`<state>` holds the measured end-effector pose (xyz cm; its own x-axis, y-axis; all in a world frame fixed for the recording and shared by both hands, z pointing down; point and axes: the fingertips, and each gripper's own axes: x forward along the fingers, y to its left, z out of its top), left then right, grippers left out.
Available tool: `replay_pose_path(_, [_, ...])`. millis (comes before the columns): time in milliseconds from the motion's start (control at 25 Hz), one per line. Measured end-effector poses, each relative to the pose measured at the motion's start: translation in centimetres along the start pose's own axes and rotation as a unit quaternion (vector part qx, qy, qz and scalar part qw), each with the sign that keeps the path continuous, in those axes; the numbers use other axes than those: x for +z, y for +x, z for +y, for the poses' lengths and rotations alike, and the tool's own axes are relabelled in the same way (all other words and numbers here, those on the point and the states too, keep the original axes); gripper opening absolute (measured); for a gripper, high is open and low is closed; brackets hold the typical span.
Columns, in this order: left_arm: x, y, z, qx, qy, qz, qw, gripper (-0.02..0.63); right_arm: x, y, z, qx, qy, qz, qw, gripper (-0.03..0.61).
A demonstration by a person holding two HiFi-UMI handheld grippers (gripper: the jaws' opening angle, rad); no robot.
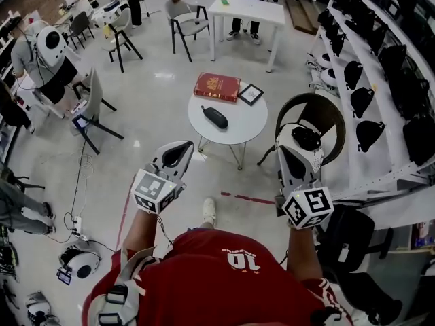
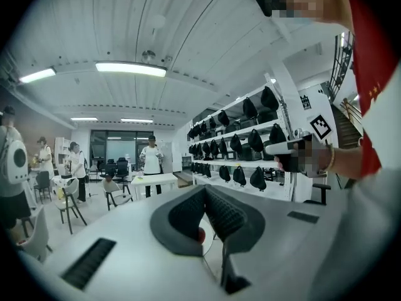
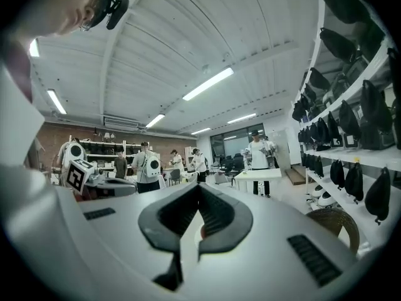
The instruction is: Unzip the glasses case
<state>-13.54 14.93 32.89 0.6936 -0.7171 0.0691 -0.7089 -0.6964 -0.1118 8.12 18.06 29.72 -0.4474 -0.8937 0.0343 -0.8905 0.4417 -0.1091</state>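
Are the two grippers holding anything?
Nothing. The left gripper and right gripper have shut, empty jaws; the black oval glasses case lies on the round white table.

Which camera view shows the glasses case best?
The head view: the glasses case lies unobstructed on the round white table, near the red book. Both gripper views look level across the room; the case cannot be made out in either.

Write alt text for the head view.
The left gripper and right gripper, both shut and empty, are held short of a round white table. On it lie a black glasses case, a red book and a small frame.
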Motion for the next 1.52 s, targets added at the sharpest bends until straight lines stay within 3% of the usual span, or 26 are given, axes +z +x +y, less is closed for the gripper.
replay_pose_path(480, [-0.3, 7.4, 8.5, -0.037, 0.016, 0.014, 0.9991, 0.003, 1.7, 10.8, -2.8, -0.015, 0.006, 0.004, 1.0, 0.012])
replay_pose_path(880, [-2.5, 12.9, 14.9, -0.066, 0.022, 0.009, 0.9975, 0.003, 0.8, 18.6, -4.5, -0.033, 0.002, 0.016, 0.999, 0.012])
replay_pose_path(1280, [-4.5, 16.0, 18.1, -0.086, 0.007, 0.003, 0.9963, 0.003, -0.2, 21.4, -5.5, -0.058, -0.002, 0.031, 0.998, 0.012])
replay_pose_path(1520, [-7.1, 18.0, 18.4, -0.093, 0.012, 0.025, 0.9953, 0.002, -1.6, 22.2, -5.9, -0.054, 0.003, 0.044, 0.998, 0.012])
